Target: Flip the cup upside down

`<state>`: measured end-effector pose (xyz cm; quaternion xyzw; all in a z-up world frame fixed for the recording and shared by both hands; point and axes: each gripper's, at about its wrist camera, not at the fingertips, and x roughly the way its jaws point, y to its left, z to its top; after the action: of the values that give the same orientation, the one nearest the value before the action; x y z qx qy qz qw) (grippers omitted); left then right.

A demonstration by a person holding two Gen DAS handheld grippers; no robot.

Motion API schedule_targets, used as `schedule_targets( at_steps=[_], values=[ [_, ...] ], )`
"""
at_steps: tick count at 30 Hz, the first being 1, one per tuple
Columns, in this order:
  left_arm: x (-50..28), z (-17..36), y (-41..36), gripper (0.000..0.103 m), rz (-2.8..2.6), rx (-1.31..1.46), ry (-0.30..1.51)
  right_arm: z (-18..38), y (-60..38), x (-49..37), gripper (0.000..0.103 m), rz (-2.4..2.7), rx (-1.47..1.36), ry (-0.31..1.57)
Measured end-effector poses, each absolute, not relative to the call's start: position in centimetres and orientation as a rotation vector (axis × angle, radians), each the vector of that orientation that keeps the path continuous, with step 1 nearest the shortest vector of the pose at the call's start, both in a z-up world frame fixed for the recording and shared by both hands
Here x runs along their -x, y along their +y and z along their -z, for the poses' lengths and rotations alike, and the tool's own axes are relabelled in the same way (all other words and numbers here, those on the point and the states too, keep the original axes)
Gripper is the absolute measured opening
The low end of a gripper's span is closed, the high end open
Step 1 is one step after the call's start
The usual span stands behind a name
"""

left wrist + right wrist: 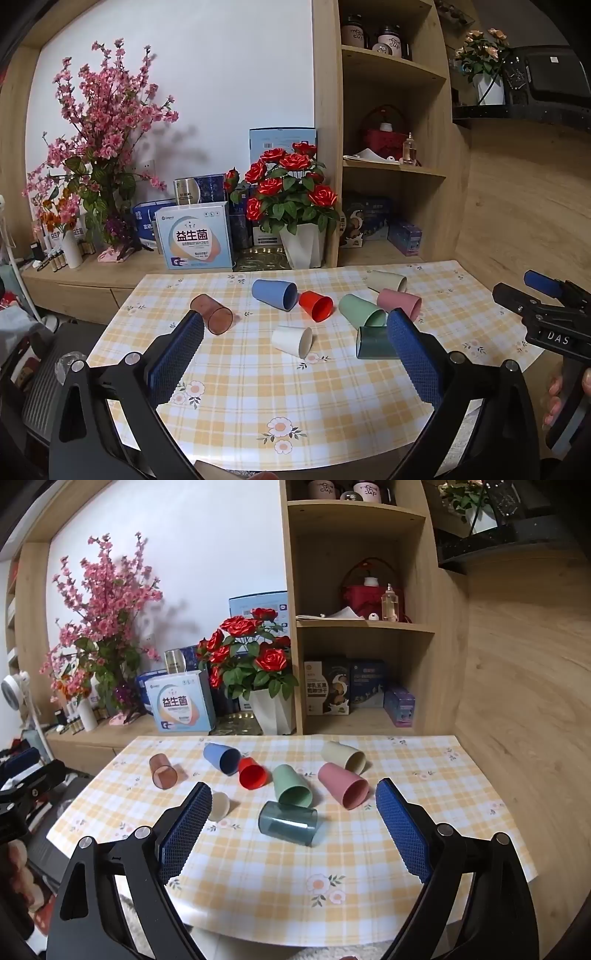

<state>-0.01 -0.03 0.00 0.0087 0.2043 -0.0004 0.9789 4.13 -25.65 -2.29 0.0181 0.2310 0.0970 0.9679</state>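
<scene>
Several cups lie on their sides on the checked table (258, 398) (280, 878): a clear brown one (212, 314) (163, 770), blue (274, 293) (221, 758), red (316, 305) (252, 773), light green (360, 312) (293, 785), pink (399, 302) (343, 785), beige (388, 280) (343, 757), white (291, 341) (219, 805) and dark teal (375, 342) (288, 822). My left gripper (295, 325) is open and empty, above the table's near side, facing the white cup. My right gripper (293, 792) is open and empty, facing the teal cup; it also shows at the right of the left wrist view (546, 310).
A pot of red roses (295, 206) (255, 672), boxes (195, 236) and a pink blossom vase (99, 147) stand behind the table's far edge. A wooden shelf unit (391, 166) (362, 627) rises at the back right, with a wooden wall to the right.
</scene>
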Motion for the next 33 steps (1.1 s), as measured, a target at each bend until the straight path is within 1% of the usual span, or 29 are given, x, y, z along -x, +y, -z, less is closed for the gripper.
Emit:
schedule_targets(
  at_steps=[14,23,33],
  values=[
    [0.9,-0.6,-0.7,0.097,0.003,-0.015,0.408,1.9,-25.8,-4.2,0.087,-0.186,-0.046,0.473],
    [-0.1,0.8,-1.0,0.097,0.003,-0.012,0.413,2.5,-25.6,-3.6,0.087,-0.176,-0.054,0.477],
    [-0.3,0.3,-0.3,0.097,0.009,-0.007,0.416,2.4,-25.6,-3.7,0.087,-0.175,-0.054,0.478]
  ],
)
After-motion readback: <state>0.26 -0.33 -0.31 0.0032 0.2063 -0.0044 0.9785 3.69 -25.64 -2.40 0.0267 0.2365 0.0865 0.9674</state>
